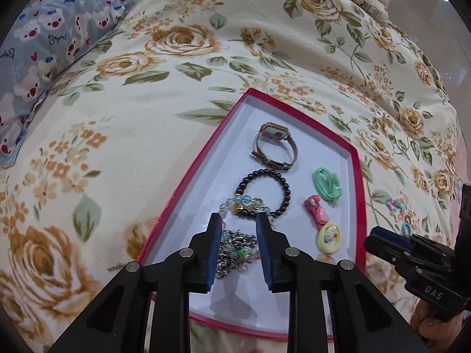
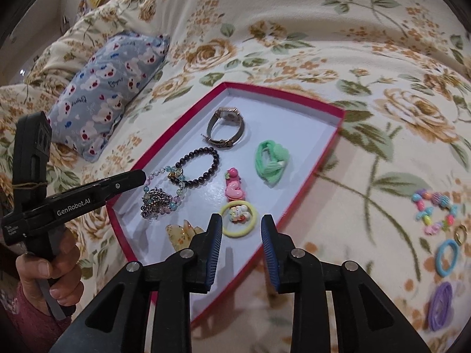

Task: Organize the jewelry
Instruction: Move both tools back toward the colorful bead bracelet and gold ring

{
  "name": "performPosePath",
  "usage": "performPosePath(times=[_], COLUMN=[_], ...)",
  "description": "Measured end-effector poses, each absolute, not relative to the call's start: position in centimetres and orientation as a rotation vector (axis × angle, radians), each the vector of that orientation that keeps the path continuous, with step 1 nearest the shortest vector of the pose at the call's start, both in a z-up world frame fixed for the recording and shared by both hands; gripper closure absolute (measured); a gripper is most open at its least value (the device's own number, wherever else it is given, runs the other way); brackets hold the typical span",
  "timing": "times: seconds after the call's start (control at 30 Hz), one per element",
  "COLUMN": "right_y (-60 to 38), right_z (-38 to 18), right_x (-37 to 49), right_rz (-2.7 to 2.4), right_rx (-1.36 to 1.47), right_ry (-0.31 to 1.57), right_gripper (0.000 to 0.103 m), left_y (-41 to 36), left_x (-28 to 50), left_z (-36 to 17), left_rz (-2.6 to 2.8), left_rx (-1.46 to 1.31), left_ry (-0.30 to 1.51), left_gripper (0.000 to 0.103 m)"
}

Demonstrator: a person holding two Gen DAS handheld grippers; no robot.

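A red-rimmed white tray [image 1: 206, 150] [image 2: 323, 135] lies on the floral bedspread. In it are a watch [image 1: 275, 144] [image 2: 226, 128], a black bead bracelet [image 1: 265, 191] [image 2: 200, 166], a clear bead bracelet with a silver chain [image 1: 232, 250] [image 2: 157, 198], a green hair tie [image 1: 326, 184] [image 2: 272, 158], a pink clip [image 1: 316, 210] [image 2: 234, 186], a yellow hair tie [image 1: 329, 236] [image 2: 238, 217] and an amber claw clip [image 2: 182, 234]. My left gripper [image 1: 239, 220] is open above the chain. My right gripper [image 2: 241, 220] is open and empty above the yellow tie.
Loose on the bedspread right of the tray are a colourful bead bracelet [image 2: 435, 213] [image 1: 397, 206], a gold ring [image 2: 459, 232], a blue hair tie [image 2: 447, 257] and a purple hair tie [image 2: 440, 306]. A blue bear-print pillow [image 1: 47, 50] [image 2: 109, 91] lies at the left.
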State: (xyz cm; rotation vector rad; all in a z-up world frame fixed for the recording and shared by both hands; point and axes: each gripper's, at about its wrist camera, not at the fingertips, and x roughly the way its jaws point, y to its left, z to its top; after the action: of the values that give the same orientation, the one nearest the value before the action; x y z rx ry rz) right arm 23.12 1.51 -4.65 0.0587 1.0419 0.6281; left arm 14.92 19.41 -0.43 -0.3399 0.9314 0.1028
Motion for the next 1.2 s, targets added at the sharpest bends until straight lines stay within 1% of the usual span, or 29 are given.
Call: performPosePath(times=[0.03, 0.17, 0.47, 0.8, 1.2], right_y=[1.1, -1.2, -7.3, -14.3, -19.4], right_z=[-4.5, -4.0, -3.5, -3.7, -4.1], right_x=[22.9, 22.3, 21.2, 19.9, 20.1], right_rz=[0.624, 0.592, 0.488, 0.357, 0.265], right_rx=[0.065, 0.091, 0.158, 0.229, 0.287], right_ry=[1.037, 1.024, 1.005, 0.989, 0.964], right_gripper=[0.073, 0.073, 0.072, 0.070, 0.070], left_y=[19.2, 18.2, 15.0, 10.5, 5.5], left_x=[14.8, 14.3, 14.5, 15.4, 17.9], left_z=[-0.3, 0.4, 1.6, 1.8, 1.8], left_rz=[0.100, 0.078, -0.005, -0.098, -0.170], left_rx=[-0.337, -0.327, -0.288, -0.231, -0.158], left_ry=[0.930, 0.925, 0.920, 0.937, 0.954], left_gripper=[0.074, 0.071, 0.069, 0.069, 0.067])
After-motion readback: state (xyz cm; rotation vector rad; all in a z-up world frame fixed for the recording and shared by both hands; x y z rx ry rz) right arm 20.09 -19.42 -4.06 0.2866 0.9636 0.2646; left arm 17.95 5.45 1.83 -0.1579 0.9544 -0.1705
